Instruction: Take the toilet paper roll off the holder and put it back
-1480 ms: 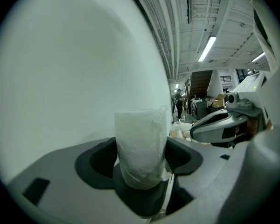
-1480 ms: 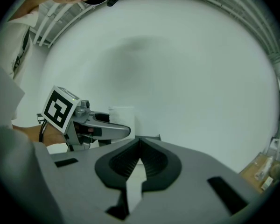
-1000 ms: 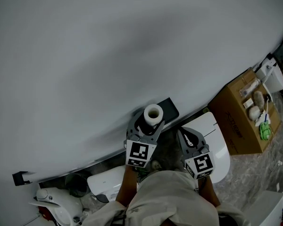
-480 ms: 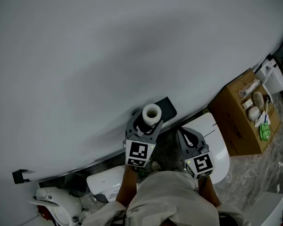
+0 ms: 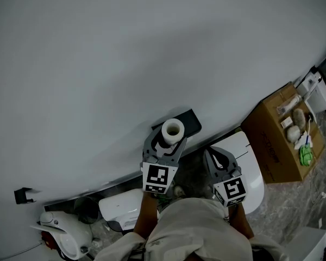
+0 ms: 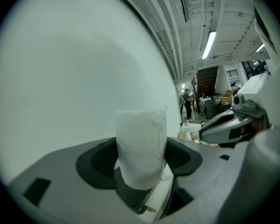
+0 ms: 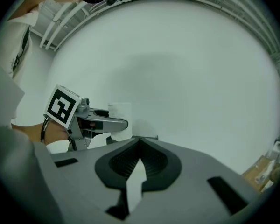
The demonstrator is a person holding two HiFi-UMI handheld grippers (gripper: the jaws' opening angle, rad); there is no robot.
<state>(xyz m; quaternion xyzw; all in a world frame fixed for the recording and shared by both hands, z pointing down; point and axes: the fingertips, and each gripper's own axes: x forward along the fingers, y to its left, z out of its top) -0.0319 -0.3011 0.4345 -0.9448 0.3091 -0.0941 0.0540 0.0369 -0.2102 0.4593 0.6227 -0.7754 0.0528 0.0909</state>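
White toilet paper roll [image 5: 173, 130] stands upright between the jaws of the left tongs [image 5: 170, 140], its open cardboard core facing up toward the head camera. In the left gripper view the roll [image 6: 141, 148] fills the gap between the two dark pads, which press on its sides, so the left tongs [image 6: 141, 174] are clenched on it. A black holder [image 5: 190, 121] is fixed to the pale grey wall [image 5: 125, 64] just behind the roll; from these views I cannot tell whether the roll touches it.

The right tongs [image 5: 213, 157] hang beside the left ones, nearer the person, with nothing in them. In the right gripper view their jaw tips meet, so the right tongs [image 7: 139, 141] are clenched empty. That view also shows the roll [image 7: 120, 118] in the left tongs, against the wall.

Below the right tongs lies a white toilet [image 5: 252, 170]. A cardboard box [image 5: 274, 143] with small items on top stands well apart at the right.
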